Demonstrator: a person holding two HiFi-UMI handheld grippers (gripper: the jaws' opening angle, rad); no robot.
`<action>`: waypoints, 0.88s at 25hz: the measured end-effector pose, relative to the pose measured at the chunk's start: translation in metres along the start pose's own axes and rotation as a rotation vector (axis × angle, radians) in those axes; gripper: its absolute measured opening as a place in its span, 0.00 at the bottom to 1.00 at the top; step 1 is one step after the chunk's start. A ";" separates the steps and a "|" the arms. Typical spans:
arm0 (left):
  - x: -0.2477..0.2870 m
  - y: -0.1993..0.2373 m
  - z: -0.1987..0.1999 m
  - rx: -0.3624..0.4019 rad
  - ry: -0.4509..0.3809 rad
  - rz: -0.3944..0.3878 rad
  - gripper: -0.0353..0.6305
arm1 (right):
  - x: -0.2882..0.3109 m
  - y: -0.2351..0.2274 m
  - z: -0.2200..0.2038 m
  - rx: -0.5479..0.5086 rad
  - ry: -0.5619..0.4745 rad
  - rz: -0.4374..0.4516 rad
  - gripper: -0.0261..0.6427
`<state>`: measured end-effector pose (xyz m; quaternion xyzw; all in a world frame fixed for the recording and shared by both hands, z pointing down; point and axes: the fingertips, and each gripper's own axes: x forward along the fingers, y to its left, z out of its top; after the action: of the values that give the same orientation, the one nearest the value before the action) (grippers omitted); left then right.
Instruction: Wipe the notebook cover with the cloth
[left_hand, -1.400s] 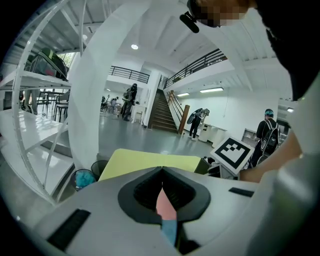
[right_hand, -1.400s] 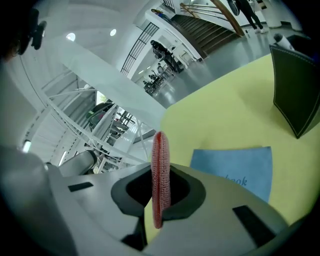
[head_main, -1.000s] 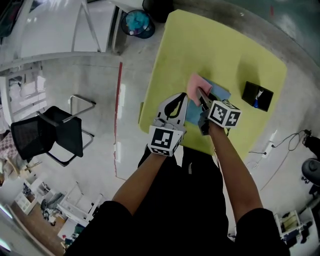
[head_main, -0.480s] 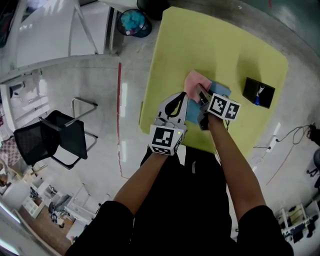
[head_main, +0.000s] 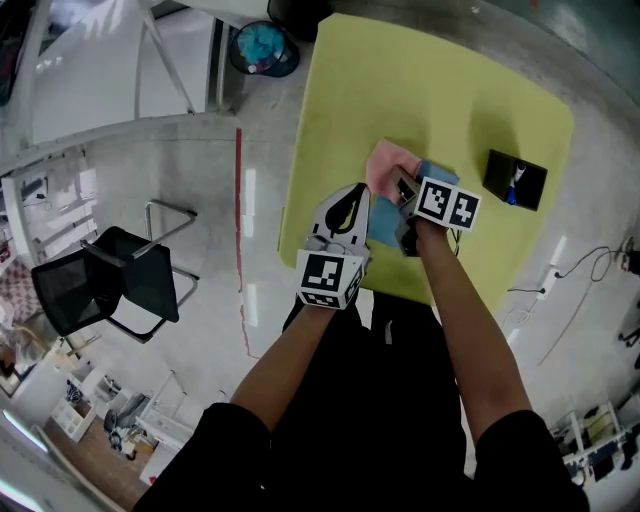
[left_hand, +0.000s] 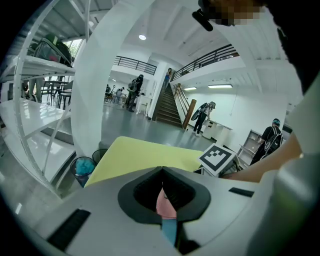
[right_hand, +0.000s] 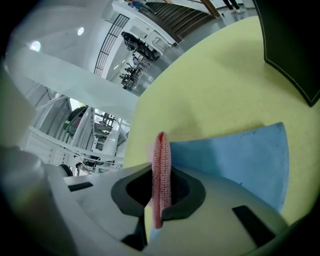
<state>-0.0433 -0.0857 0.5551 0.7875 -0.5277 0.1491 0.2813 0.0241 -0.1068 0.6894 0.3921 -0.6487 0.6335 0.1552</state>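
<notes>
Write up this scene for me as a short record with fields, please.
surface: yellow-green table
notebook: blue, flat on the table
cloth: pink, partly over the notebook
right hand-held gripper: shut on the cloth
left hand-held gripper: jaws together, at the notebook's near side
other: black case on the table, apart from the notebook

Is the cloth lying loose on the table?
No, the right gripper has the pink cloth pinched between its fingers above the blue notebook.
</notes>
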 end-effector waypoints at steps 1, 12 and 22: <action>-0.001 -0.001 0.001 -0.001 0.000 -0.001 0.06 | -0.002 -0.001 0.000 -0.001 0.002 -0.005 0.09; 0.000 -0.013 -0.001 0.013 0.009 -0.025 0.06 | -0.017 -0.017 0.001 -0.020 0.011 -0.032 0.09; 0.002 -0.022 -0.005 0.015 0.020 -0.027 0.06 | -0.027 -0.030 0.002 -0.040 0.024 -0.040 0.09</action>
<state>-0.0224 -0.0781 0.5534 0.7952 -0.5129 0.1572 0.2826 0.0632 -0.0973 0.6907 0.3942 -0.6513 0.6220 0.1833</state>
